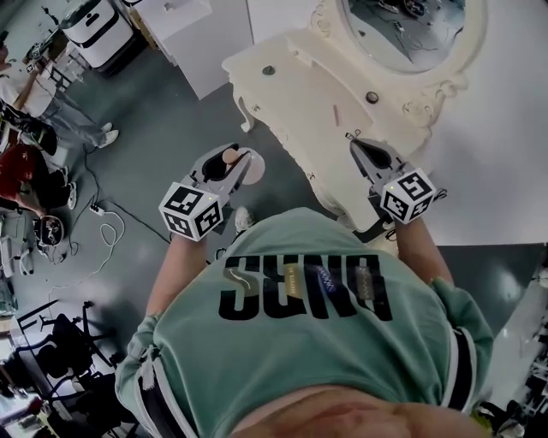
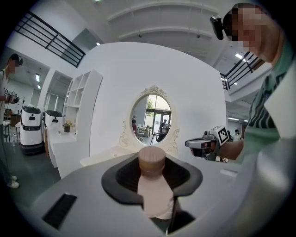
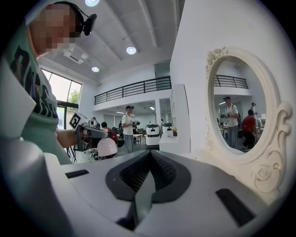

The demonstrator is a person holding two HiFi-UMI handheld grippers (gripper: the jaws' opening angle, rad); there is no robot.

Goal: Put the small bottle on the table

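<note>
The small bottle [image 1: 241,162] has a pale pink body and a brown cap [image 2: 151,159]. My left gripper [image 1: 235,162] is shut on it, held in the air above the grey floor, left of the cream dressing table [image 1: 317,85]. In the left gripper view the bottle [image 2: 156,196] stands upright between the dark pads. My right gripper [image 1: 356,142] hovers over the table's near right edge, shut with nothing in it; in its own view the jaws [image 3: 148,178] meet in a line. The right gripper view also catches the bottle [image 3: 107,147] off to the left.
An oval mirror [image 1: 407,26] stands at the table's back. Two dark round items [image 1: 268,70] [image 1: 372,97] and a pink stick [image 1: 336,113] lie on the tabletop. A white cabinet [image 1: 193,34], a service robot [image 1: 98,26], floor cables [image 1: 103,227] and people at the far left surround it.
</note>
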